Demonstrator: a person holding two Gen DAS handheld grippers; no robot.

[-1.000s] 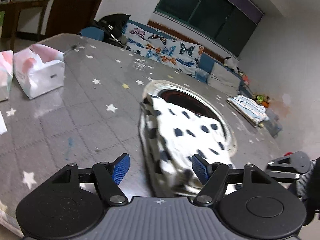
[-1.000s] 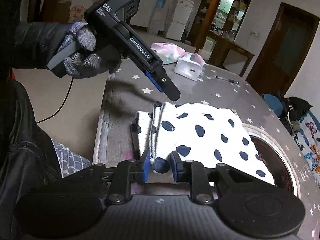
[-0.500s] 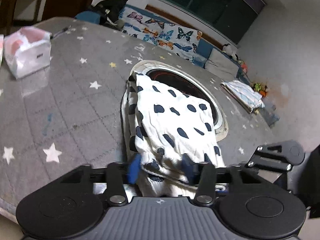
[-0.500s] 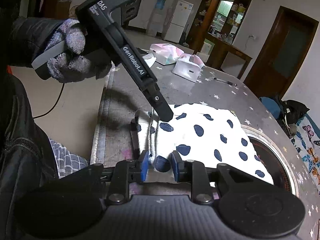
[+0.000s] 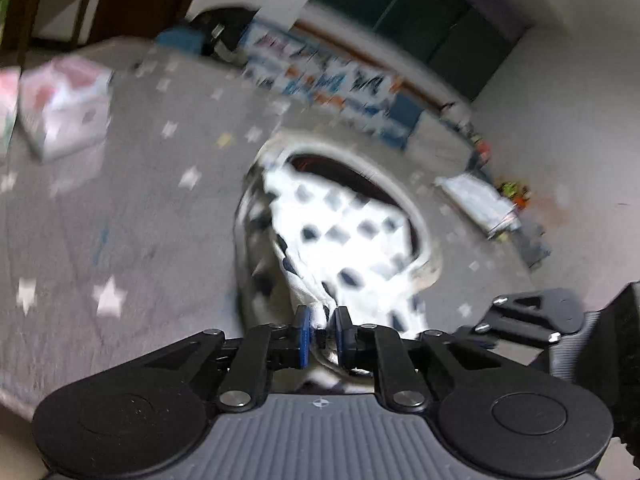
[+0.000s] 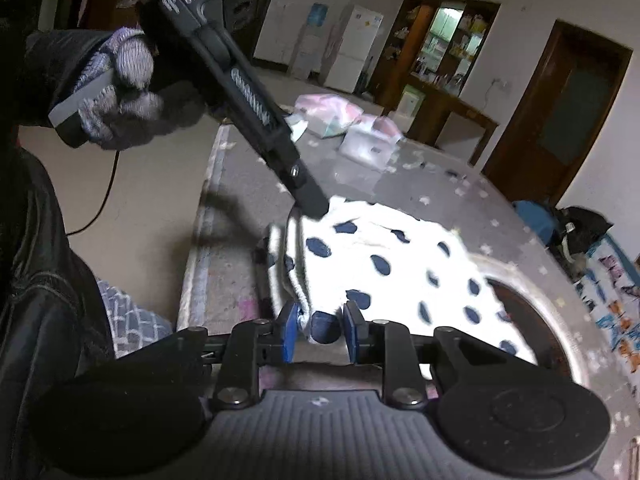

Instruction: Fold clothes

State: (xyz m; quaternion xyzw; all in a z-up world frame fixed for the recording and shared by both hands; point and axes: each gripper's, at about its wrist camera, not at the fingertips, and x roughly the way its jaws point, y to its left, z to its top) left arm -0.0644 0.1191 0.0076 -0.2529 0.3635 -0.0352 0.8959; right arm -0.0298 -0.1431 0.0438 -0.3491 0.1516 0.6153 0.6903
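Cloth (image 6: 400, 264), white with dark spots, lying folded in layers on the grey starred table (image 5: 120, 216), far end draped over the round rimmed opening (image 5: 428, 240) in the tabletop. Left gripper (image 5: 319, 330) pinched nearly closed on a bunched corner at the near edge, blue pads (image 5: 301, 336) squeezing a thin twist of fabric. Right gripper (image 6: 318, 330) clamped as well, wider gap, holding a thick rolled corner with one dark spot sitting right between its pads (image 6: 289, 336). Seen from the right wrist, left gripper (image 6: 312, 206) angled down with tip on the other near corner, gloved hand (image 6: 116, 92) wrapped round the handle. Both near corners taken, then! Left view heavily smeared, so cloth detail there hard to read. Tissue packs (image 6: 360, 136) sitting well apart at the far side of the table.

Step in hand, by the look of it: gripping both near corners, ready for the next fold. Next move probably calls for lifting both corners together, level and at matched speed, carrying them over toward the far edge, laying them down square. Worth watching: thick stacked layers slipping from the looser right grip, and the far end sagging into the opening.
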